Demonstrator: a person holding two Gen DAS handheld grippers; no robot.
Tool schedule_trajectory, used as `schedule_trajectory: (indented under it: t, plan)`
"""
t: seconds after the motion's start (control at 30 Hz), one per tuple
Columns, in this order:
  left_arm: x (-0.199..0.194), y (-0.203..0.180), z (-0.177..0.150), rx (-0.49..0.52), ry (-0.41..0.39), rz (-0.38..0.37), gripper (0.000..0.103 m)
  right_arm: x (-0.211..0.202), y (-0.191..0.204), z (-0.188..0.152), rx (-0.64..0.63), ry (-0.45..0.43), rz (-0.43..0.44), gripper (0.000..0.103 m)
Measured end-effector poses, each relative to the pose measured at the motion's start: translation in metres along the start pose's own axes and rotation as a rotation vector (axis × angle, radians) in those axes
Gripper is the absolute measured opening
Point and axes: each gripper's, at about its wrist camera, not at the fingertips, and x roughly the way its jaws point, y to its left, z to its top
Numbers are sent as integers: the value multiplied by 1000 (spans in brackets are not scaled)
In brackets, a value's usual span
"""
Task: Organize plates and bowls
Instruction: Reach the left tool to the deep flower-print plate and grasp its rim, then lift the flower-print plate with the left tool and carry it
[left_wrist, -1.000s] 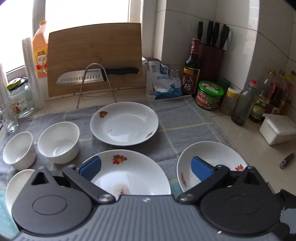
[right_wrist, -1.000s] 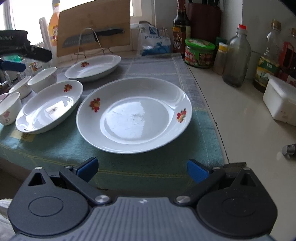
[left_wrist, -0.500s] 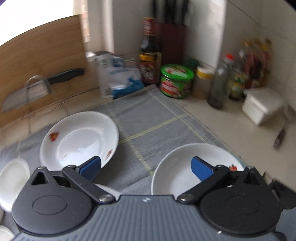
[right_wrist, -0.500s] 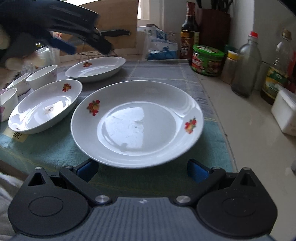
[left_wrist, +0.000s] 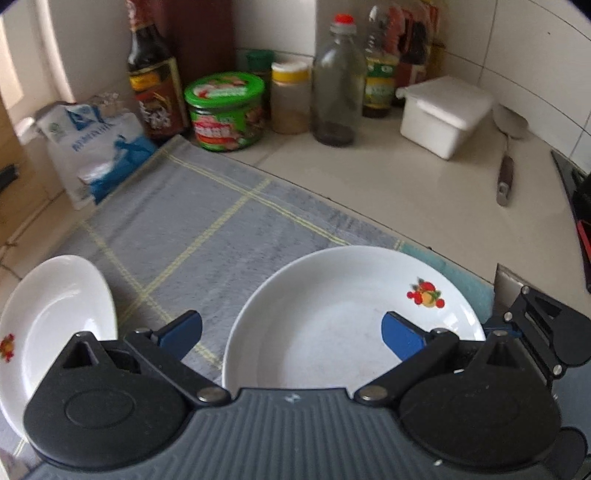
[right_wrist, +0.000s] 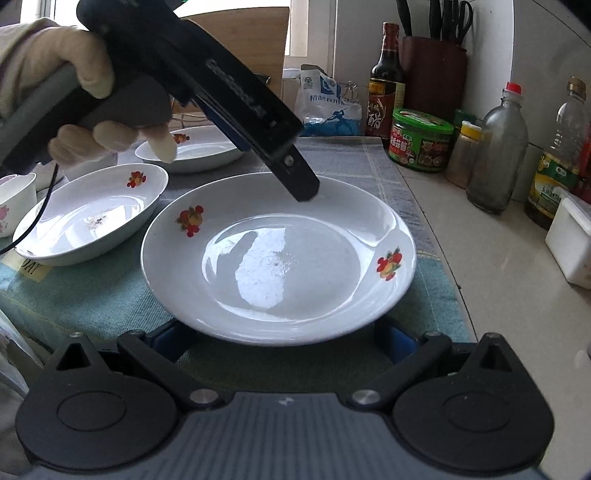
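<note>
While seen from the right wrist, a shallow white ceramic plate with a fruit motif (right_wrist: 88, 218) is noted leftmost on the grey-green checked cloth (right_wrist: 92, 295). Next, the left gripper (left_wrist: 291, 330) is poised over the large white fruit-decal plate (right_wrist: 279, 254), spread wide, empty. The right gripper (right_wrist: 280, 338), also spread, is set low at that plate's near rim, apparently for lifting and stacking.

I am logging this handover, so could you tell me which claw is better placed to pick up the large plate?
Probably the right claw: its open fingers already flank the large plate's near rim at cloth level. The left claw hangs open above the plate's far side.
</note>
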Motion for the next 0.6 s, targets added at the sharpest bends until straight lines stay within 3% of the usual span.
schedule_trajectory:
  t: [0.2, 0.37, 0.5, 0.6]
  plan:
    - [16, 12, 6, -44, 115, -68, 100, -1, -1, -5, -12, -38, 11, 103]
    - [19, 19, 13, -18, 150, -112, 100, -1, -2, -5, -21, -45, 17, 103]
    - [31, 24, 16, -34, 186, -157, 87, -1, -2, -5, -26, -51, 22, 103]
    - [38, 27, 16, -41, 208, -168, 84, -1, -2, -5, -29, -53, 26, 103]
